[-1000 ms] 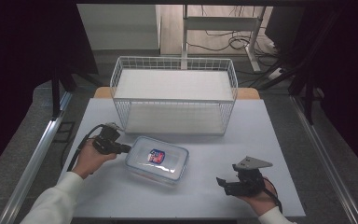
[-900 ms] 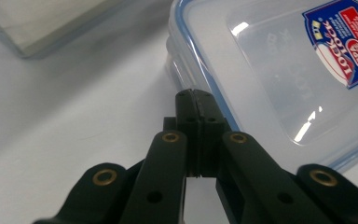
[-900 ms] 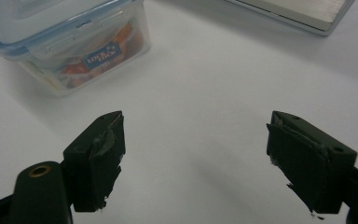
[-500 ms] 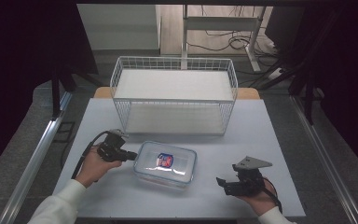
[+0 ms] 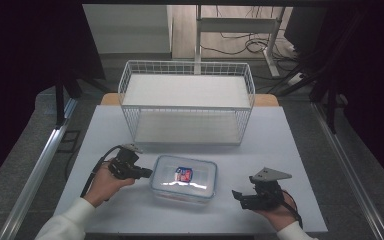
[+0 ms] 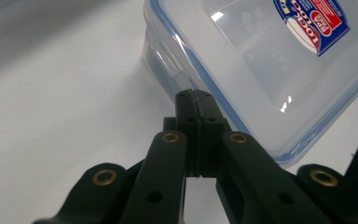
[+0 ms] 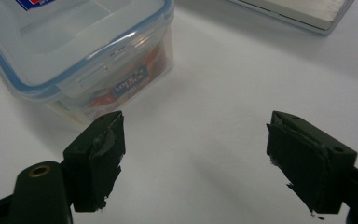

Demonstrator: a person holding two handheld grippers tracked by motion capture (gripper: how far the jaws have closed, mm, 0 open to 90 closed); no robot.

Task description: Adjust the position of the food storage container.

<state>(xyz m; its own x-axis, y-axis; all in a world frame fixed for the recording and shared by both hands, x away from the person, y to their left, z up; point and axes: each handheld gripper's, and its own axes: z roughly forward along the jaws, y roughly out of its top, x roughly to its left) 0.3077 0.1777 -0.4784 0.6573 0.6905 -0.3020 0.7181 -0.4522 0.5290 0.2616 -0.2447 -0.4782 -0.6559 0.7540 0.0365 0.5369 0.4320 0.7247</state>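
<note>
A clear plastic container [image 5: 184, 178] with a blue-sealed lid and a red and blue label lies on the white table, near the front. My left gripper [image 5: 147, 173] is at its left side, shut with nothing between the jaws. In the left gripper view the closed tips [image 6: 194, 95] rest against the container's [image 6: 261, 60] rim. My right gripper [image 5: 237, 195] stands open on the table a short way to the container's right. In the right gripper view its jaws [image 7: 196, 140] are spread wide over bare table, with the container [image 7: 74, 42] beyond the left jaw and apart from it.
A white wire basket [image 5: 187, 102] with a flat base stands at the back of the table, behind the container; its base edge [image 7: 298, 9] is in sight in the right gripper view. The table [image 5: 290, 150] has free room on both sides. Metal rails run along the floor left and right.
My left gripper has moved right, shut all along, and the container has slid right and slightly toward the front with it. The right gripper has stayed put.
</note>
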